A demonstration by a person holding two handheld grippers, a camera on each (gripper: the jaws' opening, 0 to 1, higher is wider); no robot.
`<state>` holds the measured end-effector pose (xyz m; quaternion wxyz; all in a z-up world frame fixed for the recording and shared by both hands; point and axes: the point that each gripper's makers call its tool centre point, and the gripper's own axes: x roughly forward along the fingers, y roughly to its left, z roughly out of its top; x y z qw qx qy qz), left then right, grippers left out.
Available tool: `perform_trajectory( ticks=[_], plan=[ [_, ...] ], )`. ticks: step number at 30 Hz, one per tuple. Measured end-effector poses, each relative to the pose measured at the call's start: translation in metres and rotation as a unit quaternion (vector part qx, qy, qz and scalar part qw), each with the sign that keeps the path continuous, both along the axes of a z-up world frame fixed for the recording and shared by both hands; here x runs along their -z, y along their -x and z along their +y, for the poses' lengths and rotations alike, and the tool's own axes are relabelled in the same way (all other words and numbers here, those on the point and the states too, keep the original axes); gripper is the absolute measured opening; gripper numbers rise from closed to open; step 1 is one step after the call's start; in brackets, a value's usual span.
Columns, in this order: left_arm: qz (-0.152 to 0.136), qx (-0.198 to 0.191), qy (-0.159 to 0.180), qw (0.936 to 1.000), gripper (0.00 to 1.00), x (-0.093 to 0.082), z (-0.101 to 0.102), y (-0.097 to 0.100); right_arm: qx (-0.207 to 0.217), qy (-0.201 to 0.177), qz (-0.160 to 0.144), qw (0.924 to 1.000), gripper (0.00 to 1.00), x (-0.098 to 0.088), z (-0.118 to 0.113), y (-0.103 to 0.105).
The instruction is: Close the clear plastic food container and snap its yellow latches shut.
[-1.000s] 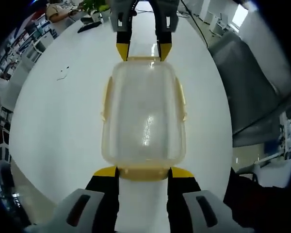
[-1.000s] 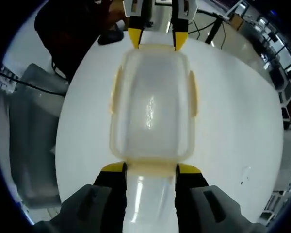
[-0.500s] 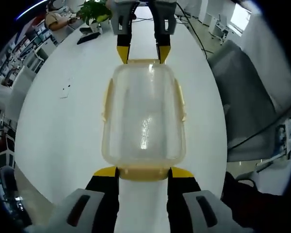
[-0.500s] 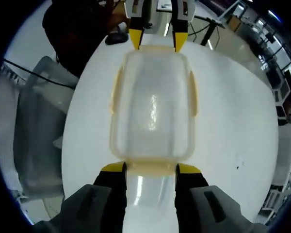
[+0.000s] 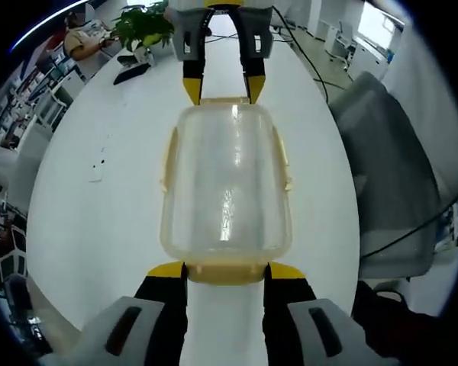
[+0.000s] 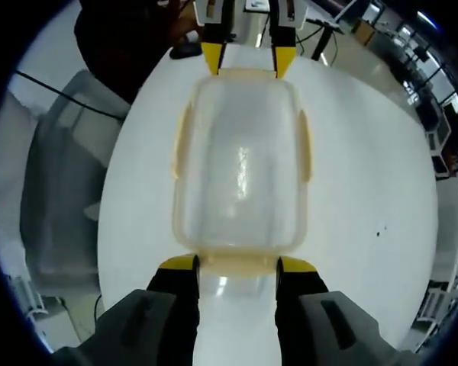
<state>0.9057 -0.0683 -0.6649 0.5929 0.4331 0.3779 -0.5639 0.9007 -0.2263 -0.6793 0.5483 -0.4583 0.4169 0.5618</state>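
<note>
The clear plastic food container [image 5: 226, 183] sat lid-on over the white table [image 5: 84, 229], held between the two grippers at its short ends. In the left gripper view, the left gripper [image 5: 225, 268] came up from 6 o'clock, its yellow-tipped jaws spread to either side of the near end latch [image 5: 226, 271]; whether they actually gripped it I could not tell. The right gripper [image 5: 224, 88] stood at 12 o'clock, its jaws likewise astride the far end. The yellow side latches [image 5: 168, 156] lay along the long edges, too pale and blurred to judge as snapped or loose. A potted plant [image 5: 141, 27] stood near 11 o'clock, and a grey chair [image 5: 397, 168] at 3 o'clock was cut off by the edge.

In the right gripper view the same container [image 6: 240, 171] appeared reversed, a dark-clothed person [image 6: 130, 38] partly visible at 11 o'clock.
</note>
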Motion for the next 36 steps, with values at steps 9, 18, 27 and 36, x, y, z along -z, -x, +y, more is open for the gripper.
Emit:
perform_trajectory(
  ticks=[9, 18, 27, 36],
  plan=[
    [-0.002, 0.014, 0.01, 0.9998, 0.32, 0.007, -0.035, -0.003, 0.017, 0.001, 0.001, 0.9999, 0.35, 0.005, -0.036, 0.001],
    [-0.001, 0.027, 0.015, 0.9995, 0.32, 0.014, -0.061, -0.004, 0.028, 0.007, 0.005, 0.9996, 0.35, 0.011, -0.063, 0.004],
    [0.0, 0.032, 0.023, 0.9992, 0.32, 0.021, -0.079, -0.004, 0.033, 0.013, 0.004, 0.9993, 0.35, 0.015, -0.08, 0.004],
    [-0.006, 0.035, 0.031, 0.9989, 0.32, 0.033, -0.097, -0.008, 0.037, 0.022, -0.001, 0.9991, 0.35, 0.026, -0.098, 0.001]
  ],
)
